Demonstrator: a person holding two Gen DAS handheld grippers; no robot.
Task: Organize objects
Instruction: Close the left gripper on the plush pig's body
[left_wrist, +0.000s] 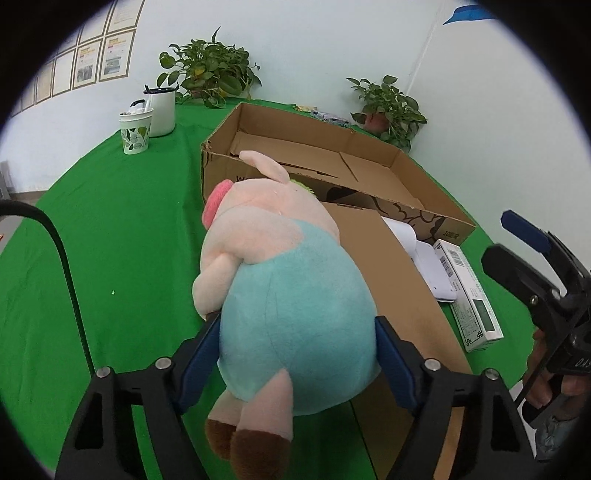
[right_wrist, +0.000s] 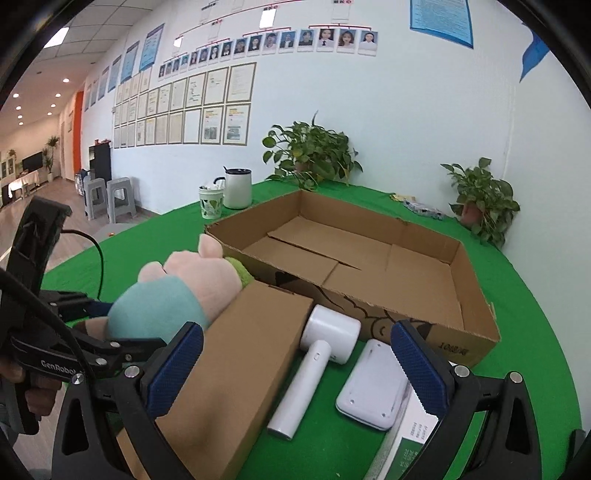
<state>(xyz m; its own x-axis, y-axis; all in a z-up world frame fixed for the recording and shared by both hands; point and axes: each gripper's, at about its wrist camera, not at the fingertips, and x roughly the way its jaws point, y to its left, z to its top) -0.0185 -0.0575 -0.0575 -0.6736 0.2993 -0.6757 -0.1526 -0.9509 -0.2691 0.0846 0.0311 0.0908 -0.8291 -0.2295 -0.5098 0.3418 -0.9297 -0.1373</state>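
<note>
Clearly the left gripper (left_wrist: 297, 354) clamps only the rounded rear of the plush pig (left_wrist: 273, 280), which lies beside the closed brown box (right_wrist: 236, 369) before the open carton (right_wrist: 476, 295), so it may slip out if lifted, while the right gripper (right_wrist: 295, 373) stands open and empty.

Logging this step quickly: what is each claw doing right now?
Left claw: closed on the pink plush pig in a teal shirt.
Right claw: open, holding nothing.

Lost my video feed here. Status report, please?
Left gripper closed around plush pig. Right gripper open, empty, above hair dryer. Open cardboard box empty ahead. Closed carton right beside pig.
</note>
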